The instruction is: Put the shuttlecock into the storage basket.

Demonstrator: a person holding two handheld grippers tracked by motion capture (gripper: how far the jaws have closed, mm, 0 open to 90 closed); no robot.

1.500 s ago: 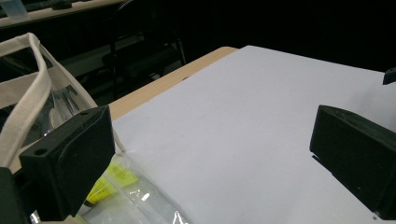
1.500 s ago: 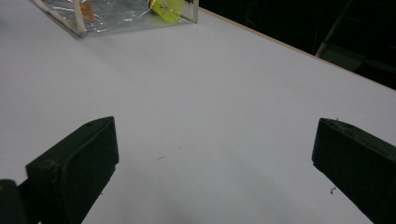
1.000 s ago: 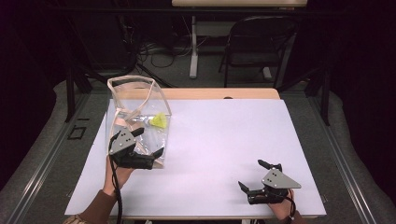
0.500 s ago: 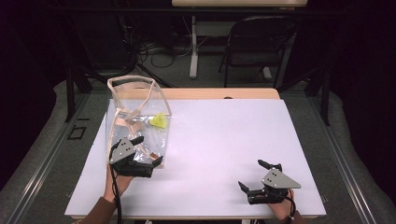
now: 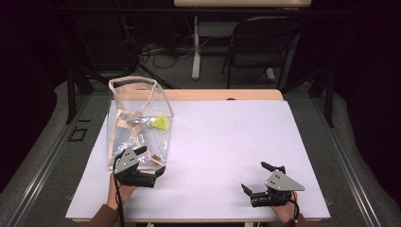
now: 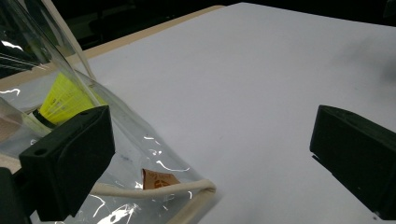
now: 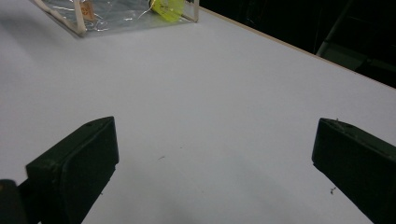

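Note:
A clear plastic bag (image 5: 137, 120) with beige trim stands on the left of the white tabletop (image 5: 227, 137). Inside it lie a yellow shuttlecock-like thing (image 5: 161, 122) and a small orange-brown packet (image 6: 159, 178). My left gripper (image 5: 152, 161) is open at the bag's near corner. In the left gripper view the bag (image 6: 60, 70) leans past the left jaw, the yellow thing (image 6: 65, 100) sits behind that jaw, and the gripper (image 6: 210, 158) holds nothing. My right gripper (image 5: 254, 177) rests open near the front right edge. Its own view shows bare table between the jaws of the gripper (image 7: 215, 163), with the bag (image 7: 116, 11) far off.
A wooden strip (image 5: 222, 94) runs along the table's far edge. Beyond it stand a dark folding chair (image 5: 262, 42) and a table leg (image 5: 196, 47), with cables on the floor. Bare white surface spans the middle and right of the table.
My left gripper has drawn back from over the bag's lower part toward the near edge, staying open. The right gripper has not moved.

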